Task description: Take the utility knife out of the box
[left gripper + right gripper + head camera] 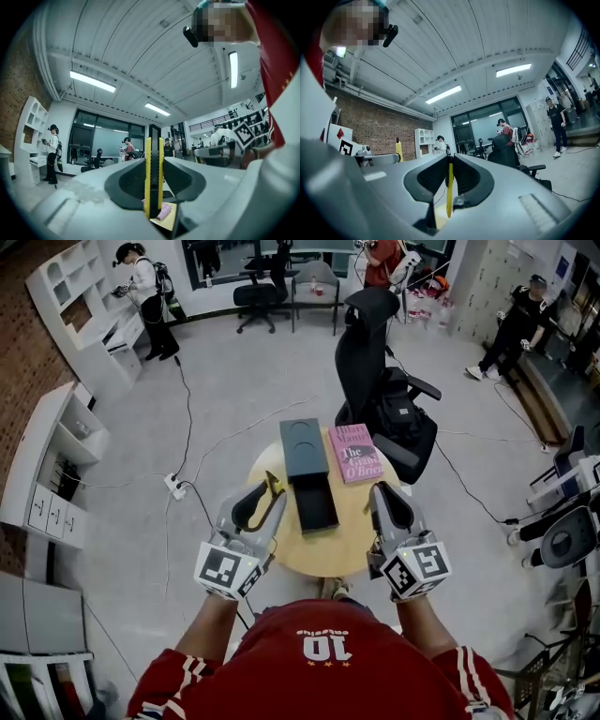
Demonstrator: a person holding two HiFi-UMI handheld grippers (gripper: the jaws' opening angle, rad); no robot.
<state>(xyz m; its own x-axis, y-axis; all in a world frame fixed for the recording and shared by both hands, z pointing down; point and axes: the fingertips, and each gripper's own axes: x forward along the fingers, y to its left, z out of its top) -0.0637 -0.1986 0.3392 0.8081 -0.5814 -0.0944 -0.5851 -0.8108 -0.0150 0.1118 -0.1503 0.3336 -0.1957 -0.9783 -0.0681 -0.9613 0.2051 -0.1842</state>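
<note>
On the head view's centre, one round wooden table [328,557] carries one dark box in two parts, lid [305,448] above and open tray [314,505] below, laid end to end so the tray is open to reach; one pink book [355,454] lies just right of the lid, and one black office chair [361,357] stands behind. Two grippers show at lower centre: left gripper [266,495] with one utility knife [273,486] clamped in it, held left of the tray and clear of it, so the removal looks done or nearly so; right gripper [387,495] right of the tray, apart from the box. Three other persons stand along the top of the frame. Left gripper view, centre: the knife [154,173], yellow with a black spine, stands upright with both jaws pressed on its flat sides, a hold that keeps it from twisting; pink book corner [164,212] at lower centre. Right gripper view, centre: jaws nearly together, apparently pinching one thin yellow strip [449,187], its identity unclear; at left, the knife [398,149] rises from the other gripper.
</note>
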